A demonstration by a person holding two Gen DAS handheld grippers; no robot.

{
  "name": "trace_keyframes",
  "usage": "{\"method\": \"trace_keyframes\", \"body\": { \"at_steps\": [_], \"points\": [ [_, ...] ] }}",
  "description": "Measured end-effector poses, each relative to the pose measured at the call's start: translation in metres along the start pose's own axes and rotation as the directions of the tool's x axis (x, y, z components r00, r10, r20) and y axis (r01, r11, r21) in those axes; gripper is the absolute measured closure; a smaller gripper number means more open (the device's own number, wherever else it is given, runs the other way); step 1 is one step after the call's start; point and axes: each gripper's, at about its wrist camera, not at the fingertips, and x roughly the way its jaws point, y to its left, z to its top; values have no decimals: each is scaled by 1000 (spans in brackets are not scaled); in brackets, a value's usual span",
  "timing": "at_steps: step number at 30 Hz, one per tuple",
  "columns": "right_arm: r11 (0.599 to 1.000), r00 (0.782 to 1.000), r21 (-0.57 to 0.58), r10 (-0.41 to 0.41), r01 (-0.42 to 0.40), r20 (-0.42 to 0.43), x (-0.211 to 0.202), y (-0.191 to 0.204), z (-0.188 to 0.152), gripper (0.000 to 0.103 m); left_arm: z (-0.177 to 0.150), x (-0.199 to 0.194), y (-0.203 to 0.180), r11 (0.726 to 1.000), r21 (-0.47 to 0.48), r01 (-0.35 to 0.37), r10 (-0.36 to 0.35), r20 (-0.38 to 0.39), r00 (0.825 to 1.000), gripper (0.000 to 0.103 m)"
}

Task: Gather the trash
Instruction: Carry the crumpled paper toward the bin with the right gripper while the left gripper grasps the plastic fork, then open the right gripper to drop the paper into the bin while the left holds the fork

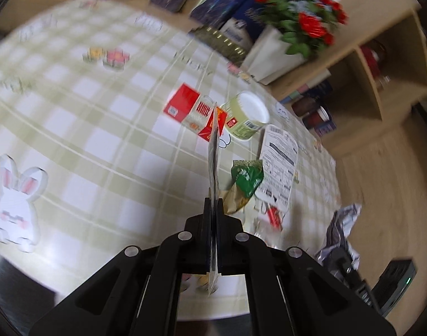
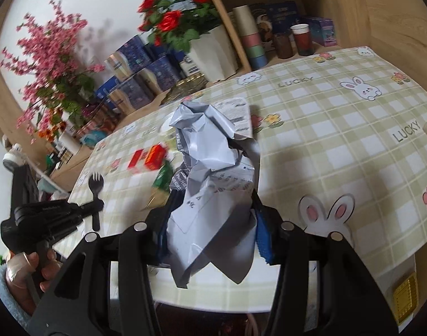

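My left gripper point(image 1: 213, 204) is shut on a thin flat wrapper point(image 1: 214, 151), held edge-on above the checked tablecloth point(image 1: 101, 140). Beyond it lie a red and white carton point(image 1: 195, 112), a pale green tub point(image 1: 245, 116), a green crumpled packet point(image 1: 247, 177) and a printed paper slip point(image 1: 279, 165). My right gripper point(image 2: 213, 196) is shut on a crumpled grey plastic mailer bag point(image 2: 210, 168), also visible at the right of the left wrist view point(image 1: 340, 229). In the right wrist view the left gripper point(image 2: 51, 215) holds a black plastic fork-shaped piece point(image 2: 96, 184).
A white pot of red flowers point(image 1: 275, 53) and blue boxes point(image 1: 236, 11) stand at the table's far edge. Wooden shelves point(image 1: 381, 70) with cups and books are on the right. Pink blossoms point(image 2: 51, 64) stand at the left. A small red item point(image 1: 275, 215) lies near the slip.
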Motion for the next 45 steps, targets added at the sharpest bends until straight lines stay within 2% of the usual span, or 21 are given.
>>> {"method": "trace_keyframes", "body": {
  "at_steps": [4, 10, 16, 20, 24, 28, 33, 37, 40, 45],
  "points": [
    [999, 999, -38, 21, -22, -27, -8, 15, -18, 53, -20, -35, -3, 994, 106, -35, 31, 40, 999, 100],
    [993, 996, -97, 53, -60, -76, -22, 40, -51, 53, -55, -78, -1, 974, 211, -80, 65, 75, 995, 100],
    [981, 985, -162, 80, -105, -152, -30, 57, -86, 53, -94, -110, 8, 962, 257, -91, 68, 96, 993, 100],
    [970, 963, -182, 116, -163, -242, -27, 66, -110, 53, -119, -122, 15, 963, 256, -80, 56, 99, 994, 100],
    [958, 939, -219, 110, -188, -325, -21, 78, -138, 52, -140, -125, 20, 963, 260, -76, 54, 92, 994, 100],
    [960, 907, -217, 75, -178, -414, -5, 85, -160, 52, -154, -122, 28, 967, 246, -71, 55, 71, 996, 100],
    [969, 888, -204, 33, -141, -458, 8, 84, -166, 48, -165, -118, 33, 966, 248, -76, 63, 58, 996, 100],
    [968, 887, -219, 10, -125, -461, 10, 86, -167, 36, -166, -117, 36, 969, 235, -82, 70, 57, 996, 100],
    [967, 889, -225, 5, -121, -457, 8, 86, -167, 34, -166, -115, 37, 970, 229, -86, 75, 55, 996, 100],
    [974, 911, -203, 5, -98, -412, 0, 77, -161, 27, -168, -112, 34, 967, 239, -89, 81, 43, 996, 100]
  ]
}}
